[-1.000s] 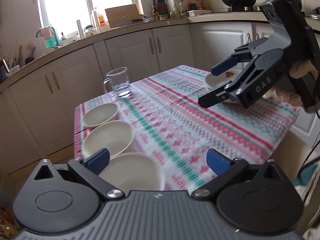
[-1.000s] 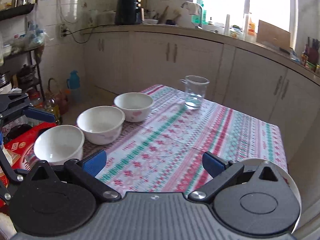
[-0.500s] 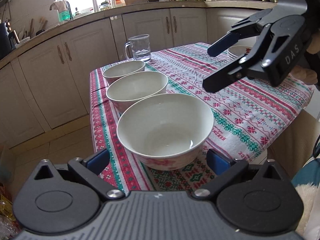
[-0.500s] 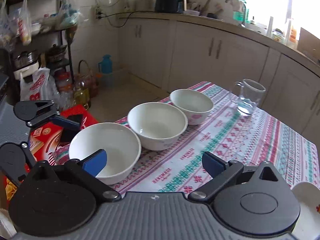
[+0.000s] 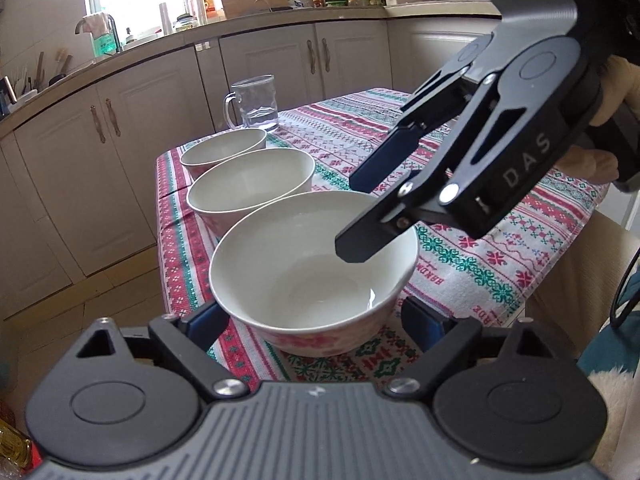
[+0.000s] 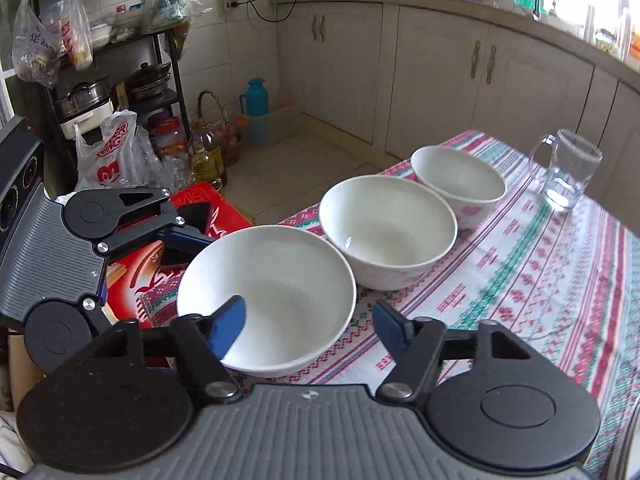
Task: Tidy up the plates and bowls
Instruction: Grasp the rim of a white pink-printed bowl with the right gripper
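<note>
I have both grippers at the nearest bowl (image 5: 312,264), the first of three white bowls in a row running away from my left gripper (image 5: 316,320) along the table edge. The left gripper is spread wide, one finger either side of that bowl's base, apparently not pressing it. My right gripper (image 6: 308,322) is also spread wide and straddles the rim on its side: its left finger (image 6: 228,326) hangs over the inside of the bowl and the other sits outside the wall, over the patterned cloth (image 6: 540,264). Neither tool holds anything.

Just past the nearest bowl sits the middle bowl (image 6: 388,228), seemingly touching it, then the far bowl (image 6: 458,186), with a glass mug (image 6: 566,174) beyond and to the right of my right gripper. I see no plate in either view.

My judgement is that the task has barely begun: all three bowls stand separately, nothing nested. Closing on this rim and lifting it into the middle bowl looks like the step in hand; the remaining stacking and any plates are left
</note>
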Tool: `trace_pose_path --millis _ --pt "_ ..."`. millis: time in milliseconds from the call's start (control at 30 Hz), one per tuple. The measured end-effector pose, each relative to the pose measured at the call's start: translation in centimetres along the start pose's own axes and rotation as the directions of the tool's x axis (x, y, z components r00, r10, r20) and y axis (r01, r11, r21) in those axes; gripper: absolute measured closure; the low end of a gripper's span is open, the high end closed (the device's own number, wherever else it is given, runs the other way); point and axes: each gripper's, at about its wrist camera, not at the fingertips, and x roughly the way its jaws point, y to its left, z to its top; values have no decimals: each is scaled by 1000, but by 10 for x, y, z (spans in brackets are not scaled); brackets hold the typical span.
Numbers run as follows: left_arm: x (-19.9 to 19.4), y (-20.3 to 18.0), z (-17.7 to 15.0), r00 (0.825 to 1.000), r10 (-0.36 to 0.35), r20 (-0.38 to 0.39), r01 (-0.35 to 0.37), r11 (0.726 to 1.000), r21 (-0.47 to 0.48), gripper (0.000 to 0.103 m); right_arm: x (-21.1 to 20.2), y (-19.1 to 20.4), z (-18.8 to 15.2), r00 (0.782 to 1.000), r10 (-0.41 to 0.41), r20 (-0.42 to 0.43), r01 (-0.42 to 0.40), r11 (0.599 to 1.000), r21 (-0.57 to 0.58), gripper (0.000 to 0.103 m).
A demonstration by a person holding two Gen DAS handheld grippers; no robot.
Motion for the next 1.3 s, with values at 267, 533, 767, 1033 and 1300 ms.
trace_pose_path --millis 267,533,767,1033,1300 --pt "1 2 0 1000 -9 1 9 1000 -2 11 8 -4 -1 999 40 -19 -39 999 38 36" --pt "1 2 2 1000 -8 -2 8 1000 -4 12 9 -8 -2 998 66 -15 -65 995 73 37" --pt "3 -6 13 1000 -11 -13 11 1000 10 12 2 -10 -4 998 55 -16 -54 996 71 37" --pt "15 -24 34 998 -57 12 56 997 46 12 -22 -24 -15 1000 -1 4 0 996 84 37" --pt "39 -46 58 991 -129 22 127 988 89 12 -50 -50 -33 996 -86 21 83 988 127 37"
